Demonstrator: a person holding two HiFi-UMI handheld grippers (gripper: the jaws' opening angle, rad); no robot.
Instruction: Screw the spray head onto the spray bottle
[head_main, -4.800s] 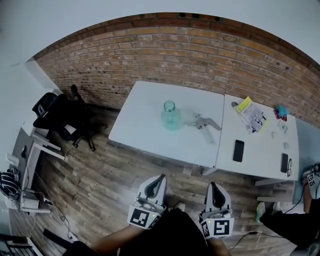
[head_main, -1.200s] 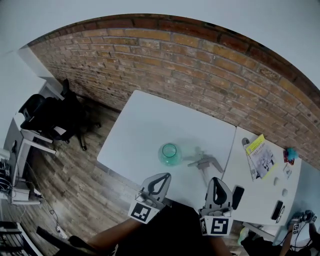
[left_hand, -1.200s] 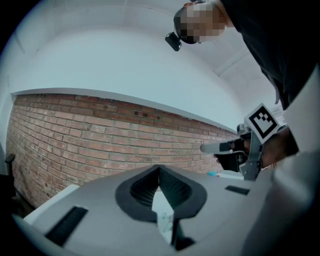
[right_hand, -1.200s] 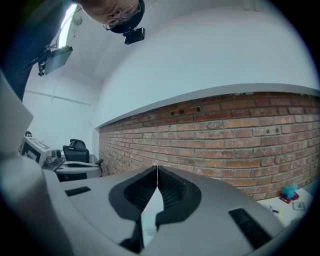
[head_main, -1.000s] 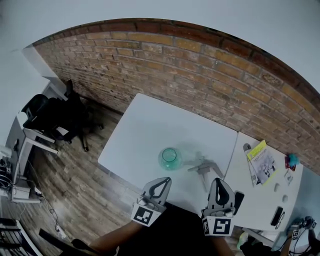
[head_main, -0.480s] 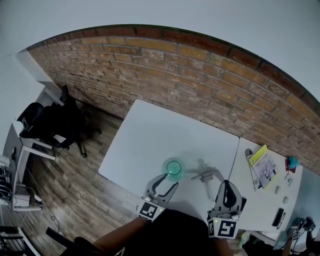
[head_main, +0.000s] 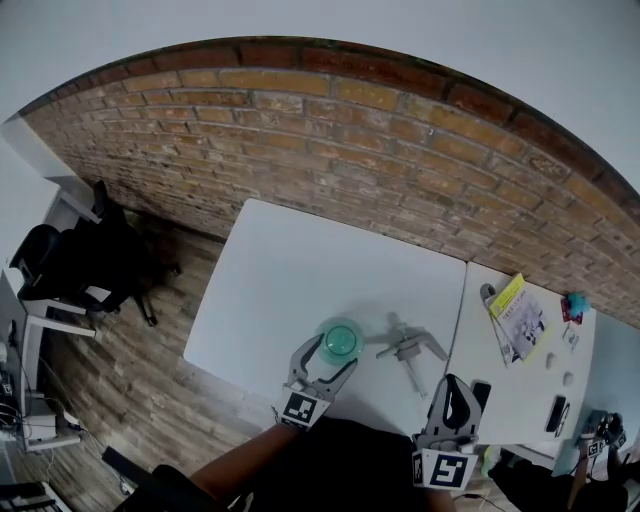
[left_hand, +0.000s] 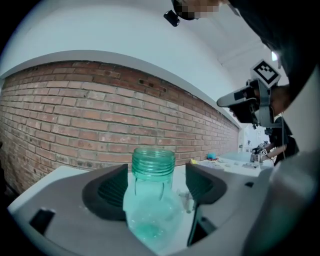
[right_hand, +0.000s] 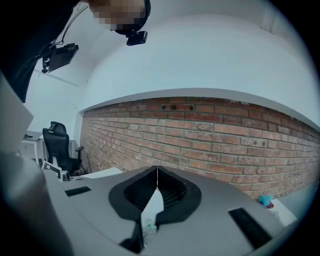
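Observation:
A clear green spray bottle (head_main: 340, 340) stands upright without a cap near the white table's (head_main: 300, 270) front edge. The grey spray head (head_main: 408, 349) lies on its side just right of it. My left gripper (head_main: 327, 360) reaches level at the bottle. In the left gripper view the bottle (left_hand: 151, 210) stands between the jaws of this gripper (left_hand: 156, 173). Its jaws have just been opening, and a small gap shows at each pad. My right gripper (head_main: 455, 388) hangs back at the table's front edge, right of the spray head. In its own view the right gripper (right_hand: 157, 171) is shut on nothing.
A second white table (head_main: 520, 370) adjoins on the right, with a yellow booklet (head_main: 515, 310), a dark phone (head_main: 557, 415) and small items. Another dark phone (head_main: 479, 393) lies beside my right gripper. A brick wall (head_main: 400, 130) runs behind. An office chair (head_main: 60, 265) stands far left.
My left gripper has moved forward and down to the bottle, and its jaws have opened around it. The right gripper has stayed shut and drawn back slightly toward the table edge.

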